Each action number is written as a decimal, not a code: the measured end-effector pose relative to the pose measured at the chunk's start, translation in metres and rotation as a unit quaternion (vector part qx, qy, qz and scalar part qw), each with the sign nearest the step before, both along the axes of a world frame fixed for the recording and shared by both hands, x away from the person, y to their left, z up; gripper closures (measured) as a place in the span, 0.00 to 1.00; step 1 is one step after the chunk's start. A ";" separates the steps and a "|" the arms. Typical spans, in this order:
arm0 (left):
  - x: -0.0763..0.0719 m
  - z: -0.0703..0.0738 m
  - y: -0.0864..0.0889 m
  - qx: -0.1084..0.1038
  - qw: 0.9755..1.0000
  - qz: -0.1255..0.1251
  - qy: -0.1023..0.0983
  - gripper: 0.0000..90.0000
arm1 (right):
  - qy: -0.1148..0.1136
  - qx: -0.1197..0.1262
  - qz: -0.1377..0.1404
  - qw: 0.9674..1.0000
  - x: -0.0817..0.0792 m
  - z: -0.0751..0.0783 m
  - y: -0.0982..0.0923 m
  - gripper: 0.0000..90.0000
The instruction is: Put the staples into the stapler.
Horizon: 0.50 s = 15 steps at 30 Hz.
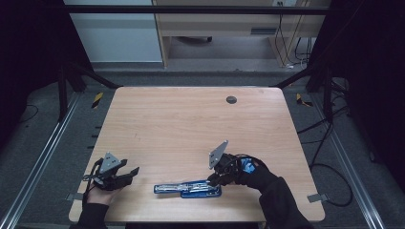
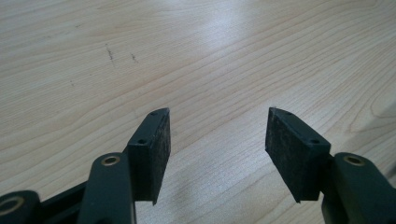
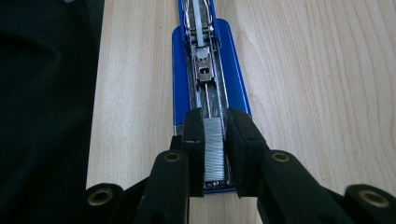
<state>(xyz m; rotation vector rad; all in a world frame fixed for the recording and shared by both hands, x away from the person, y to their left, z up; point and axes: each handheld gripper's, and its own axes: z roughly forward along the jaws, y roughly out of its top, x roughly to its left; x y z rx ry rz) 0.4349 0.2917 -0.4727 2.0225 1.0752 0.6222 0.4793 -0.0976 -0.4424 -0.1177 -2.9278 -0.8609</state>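
Left gripper [image 1: 125,173], in the hand, jaws spread wide with nothing between them. Right gripper [image 3: 215,140], jaws narrowed onto a strip of silver metal staples [image 3: 215,149].

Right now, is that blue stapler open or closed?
Open. The blue stapler lies flat, its metal channel exposed, with a strip of staples between the right gripper jaws.

staples [image 3: 215,148] in stapler [image 3: 181,74], on table [image 1: 191,119]
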 end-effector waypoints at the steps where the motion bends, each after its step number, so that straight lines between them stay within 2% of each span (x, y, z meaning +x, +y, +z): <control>1: 0.000 0.000 0.000 0.001 1.000 -0.001 0.000 0.45 | -0.001 0.001 0.001 1.000 0.000 0.000 0.000 0.87; 2: 0.000 0.000 0.000 0.001 1.000 0.000 0.000 0.45 | -0.001 0.005 0.002 1.000 0.000 0.001 0.000 0.96; 3: 0.000 0.000 0.000 0.001 1.000 0.000 0.000 0.45 | -0.011 0.010 0.001 1.000 0.001 0.001 -0.001 0.97; 4: 0.000 0.000 0.000 0.001 1.000 0.000 0.000 0.45 | -0.003 0.015 0.001 1.000 0.001 0.002 -0.002 0.98; 7: 0.000 0.000 0.000 0.001 1.000 0.000 0.001 0.45 | -0.003 0.003 0.002 1.000 0.000 0.000 -0.001 0.91; 9: 0.000 0.000 0.000 0.001 1.000 0.000 0.001 0.45 | -0.005 0.001 0.005 1.000 -0.001 0.000 0.000 0.91; 10: 0.000 0.000 0.000 0.000 1.000 0.000 0.001 0.45 | -0.008 0.005 0.009 1.000 -0.001 0.000 -0.001 0.90; 15: 0.000 0.000 0.000 0.000 1.000 0.000 0.001 0.45 | -0.018 0.012 -0.009 1.000 -0.003 0.004 -0.004 0.86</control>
